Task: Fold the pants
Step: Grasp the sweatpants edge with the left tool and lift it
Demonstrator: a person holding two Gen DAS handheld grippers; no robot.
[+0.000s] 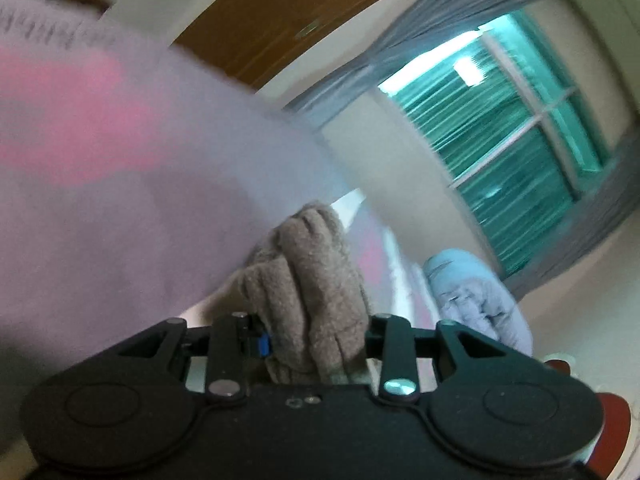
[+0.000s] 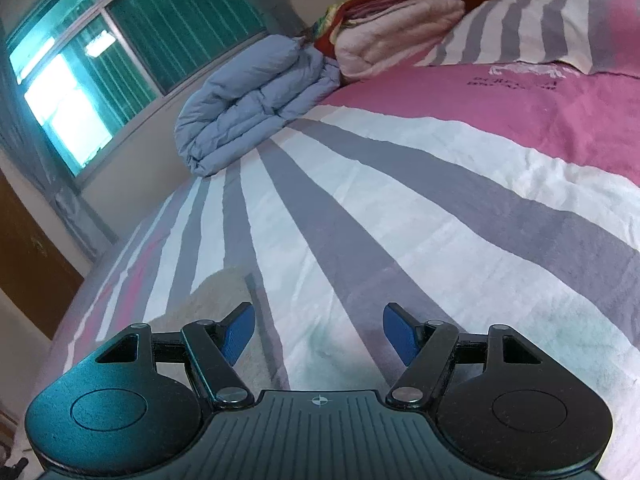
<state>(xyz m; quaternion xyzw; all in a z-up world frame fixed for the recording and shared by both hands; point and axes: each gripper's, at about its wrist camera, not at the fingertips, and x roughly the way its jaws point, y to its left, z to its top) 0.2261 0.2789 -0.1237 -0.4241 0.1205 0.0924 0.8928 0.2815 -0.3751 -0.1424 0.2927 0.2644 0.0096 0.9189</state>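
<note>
Striped bedspread (image 2: pixel 400 208), grey, white and pink, fills the right wrist view; a folded blue quilt (image 2: pixel 252 108) lies at its far edge, well apart from the tools. Beige fleece pants (image 1: pixel 312 292) are bunched between the fingers of the left gripper (image 1: pixel 316 340), which is clamped on them; the bundle stands up and away from the tool, long axis along the fingers. In the right view a pale corner of the pants (image 2: pixel 218 292) lies on the bedspread just beside the left blue pad. Right gripper (image 2: pixel 319 334): jaws wide apart, holding nothing.
</note>
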